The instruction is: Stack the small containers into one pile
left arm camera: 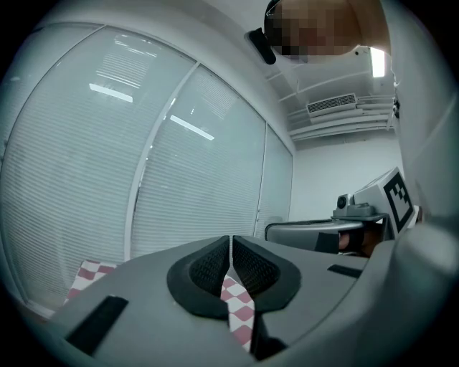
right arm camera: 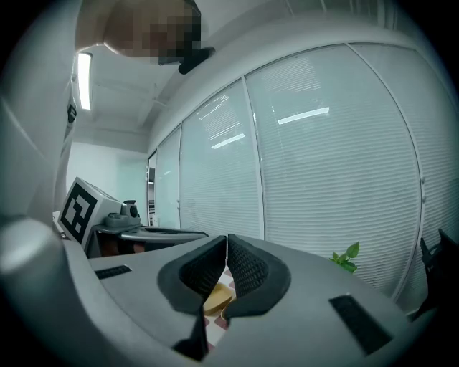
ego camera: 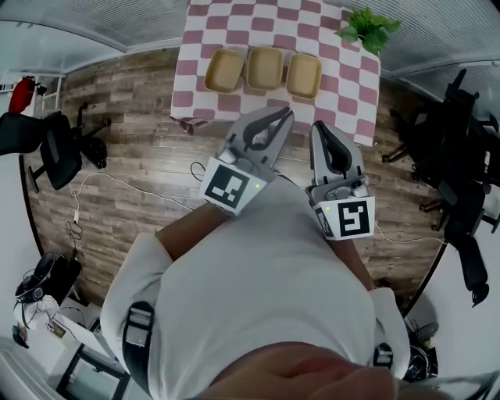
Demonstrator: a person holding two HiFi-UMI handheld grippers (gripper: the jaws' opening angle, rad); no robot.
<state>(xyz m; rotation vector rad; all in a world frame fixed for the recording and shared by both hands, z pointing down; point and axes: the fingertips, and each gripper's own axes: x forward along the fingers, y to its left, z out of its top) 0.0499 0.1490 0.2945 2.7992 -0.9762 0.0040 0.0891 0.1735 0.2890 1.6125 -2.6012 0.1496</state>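
While both claws hang close in front of the person's white shirt (ego camera: 258, 266), nothing is in hand. The left claw (ego camera: 286, 117) is pressed together: in the left gripper view its ribbed pads (left arm camera: 211, 267) meet along one thin seam with nothing between them. The right claw (ego camera: 320, 129) is likewise shut and empty. In the right gripper view, only a tan container shows through the gap below its closed pads (right arm camera: 244, 269), well beyond them.

Past the claws and a strip of wooden floor (ego camera: 141, 148) stands the desk (ego camera: 234, 23) under a red-and-white checked cloth. Three tan containers sit in one row along its near side, none stacked yet: the left container (ego camera: 224, 70), the middle container (ego camera: 265, 67) and the right container (ego camera: 304, 75). The row runs left to right, just beside one another, and each tray's longer side seems to run away from the person.

All three lie ahead of and below the claws. The right claw points most nearly at the right container, while the left claw angles inward toward the gap between middle and right. Either claw would have to spread before taking a rim. A green plant (ego camera: 369, 27) stands at the desk's far right corner, clear of the row.
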